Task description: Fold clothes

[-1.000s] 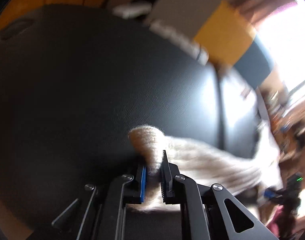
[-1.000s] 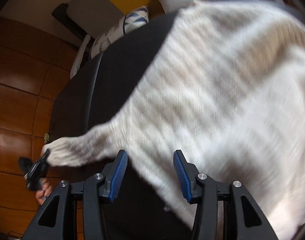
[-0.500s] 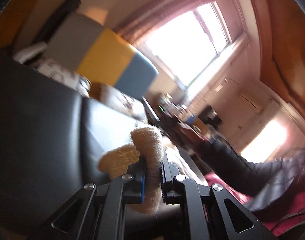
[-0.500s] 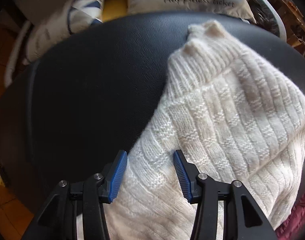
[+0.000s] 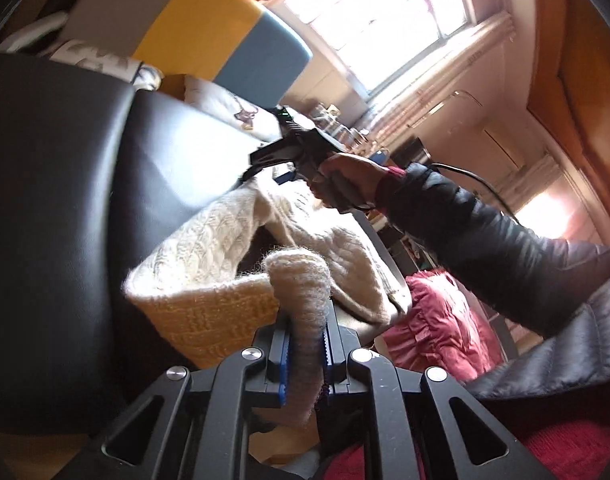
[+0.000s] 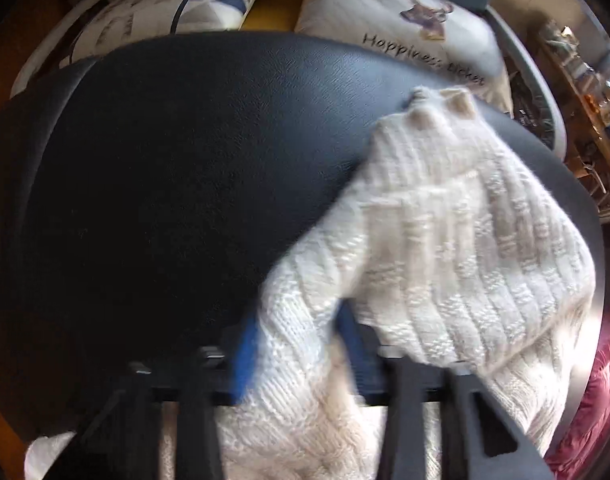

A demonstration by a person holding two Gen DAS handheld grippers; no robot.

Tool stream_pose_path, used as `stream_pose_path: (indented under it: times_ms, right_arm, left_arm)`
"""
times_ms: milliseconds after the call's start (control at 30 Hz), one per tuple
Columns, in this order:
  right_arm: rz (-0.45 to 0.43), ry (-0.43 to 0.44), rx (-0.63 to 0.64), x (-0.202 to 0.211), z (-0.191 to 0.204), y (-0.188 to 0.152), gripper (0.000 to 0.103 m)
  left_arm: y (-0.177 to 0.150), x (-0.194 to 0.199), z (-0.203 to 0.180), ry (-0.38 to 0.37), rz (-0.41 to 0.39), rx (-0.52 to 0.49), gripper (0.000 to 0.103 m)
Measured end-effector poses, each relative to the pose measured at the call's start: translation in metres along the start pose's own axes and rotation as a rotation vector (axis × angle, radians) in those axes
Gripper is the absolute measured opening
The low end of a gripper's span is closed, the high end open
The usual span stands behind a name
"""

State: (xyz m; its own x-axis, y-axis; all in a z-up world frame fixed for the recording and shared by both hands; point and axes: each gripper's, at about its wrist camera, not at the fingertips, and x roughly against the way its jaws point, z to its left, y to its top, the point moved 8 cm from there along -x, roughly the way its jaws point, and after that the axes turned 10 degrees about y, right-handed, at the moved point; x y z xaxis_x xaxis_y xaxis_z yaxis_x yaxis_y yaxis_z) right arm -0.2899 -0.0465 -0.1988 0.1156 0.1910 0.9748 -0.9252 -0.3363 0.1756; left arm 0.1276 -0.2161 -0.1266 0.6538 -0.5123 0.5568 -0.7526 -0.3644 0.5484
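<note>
Folding: cream sweater [image 6: 457, 240], lately spread, now doubled near the black couch's [image 6: 185, 160] right edge.
Left gripper [image 5: 307, 344]: clamped on cuff.
Right gripper [image 6: 301, 344]: was empty; now straddles knit, grip unclear.

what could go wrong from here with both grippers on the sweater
1. The left gripper pinches only a narrow end of the cream sweater; the fuzzy knit could slip out if pulled hard.
2. The right gripper has a thick bunch between its fingers, and the view is blurred, so its hold may be uneven and the fold crooked.
3. The sweater lies near the black cushion's edge, by the red fabric; it might slide off.
</note>
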Motion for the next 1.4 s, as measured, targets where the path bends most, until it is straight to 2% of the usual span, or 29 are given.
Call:
stream_pose_path:
  times_ms: [133,233,300,333,400,467,533,633,733,767,833,933,1000,1100,1233,1400]
  right_arm:
    - [-0.158,0.175,-0.073,0.043,0.007,0.019,0.015]
    - [-0.374,0.387,-0.148,0.101,0.006,0.033,0.012]
    - [-0.498,0.492,-0.209,0.130,-0.014,0.022,0.009]
    - [-0.534,0.538,-0.246,0.134,-0.027,0.010,0.005]
    - [-0.572,0.610,-0.329,0.131,-0.051,-0.017,0.005]
    - [-0.540,0.604,-0.381,0.109,-0.070,-0.048,0.004]
    - [-0.480,0.564,-0.422,0.080,-0.084,-0.077,0.004]
    - [-0.412,0.561,-0.464,0.050,-0.097,-0.107,0.004]
    - [-0.379,0.532,-0.398,0.049,-0.085,-0.113,0.009]
    - [-0.374,0.518,-0.358,0.054,-0.075,-0.112,0.009]
    - [-0.364,0.502,-0.280,0.064,-0.054,-0.105,0.023]
    - [-0.367,0.485,-0.142,0.079,-0.017,-0.088,0.023]
    - [-0.334,0.472,-0.038,0.075,0.021,-0.063,0.023]
    - [-0.224,0.357,0.069,0.045,0.059,-0.047,0.023]
    - [-0.121,0.305,0.068,-0.003,0.093,-0.029,0.024]
    - [-0.118,0.342,-0.049,-0.014,0.122,0.000,0.026]
  left_arm:
    - [0.016,0.008,0.025,0.034,-0.063,0.081,0.013]
    - [0.045,0.036,0.046,0.093,-0.179,0.132,0.013]
    - [0.065,0.062,0.057,0.135,-0.276,0.160,0.013]
    - [0.076,0.077,0.063,0.161,-0.330,0.170,0.013]
    - [0.090,0.102,0.071,0.194,-0.409,0.176,0.013]
    - [0.095,0.117,0.077,0.221,-0.447,0.163,0.013]
    - [0.093,0.121,0.087,0.258,-0.439,0.164,0.013]
    - [0.080,0.106,0.113,0.318,-0.371,0.217,0.013]
    - [0.066,0.089,0.141,0.377,-0.297,0.276,0.013]
    - [0.061,0.083,0.150,0.396,-0.272,0.295,0.013]
    - [0.052,0.072,0.168,0.435,-0.221,0.334,0.013]
    - [0.041,0.063,0.184,0.475,-0.171,0.372,0.013]
    - [0.040,0.062,0.188,0.497,-0.159,0.387,0.013]
    - [0.042,0.060,0.196,0.516,-0.153,0.422,0.013]
    - [0.046,0.060,0.211,0.570,-0.151,0.449,0.013]
    - [0.059,0.070,0.243,0.645,-0.182,0.500,0.013]
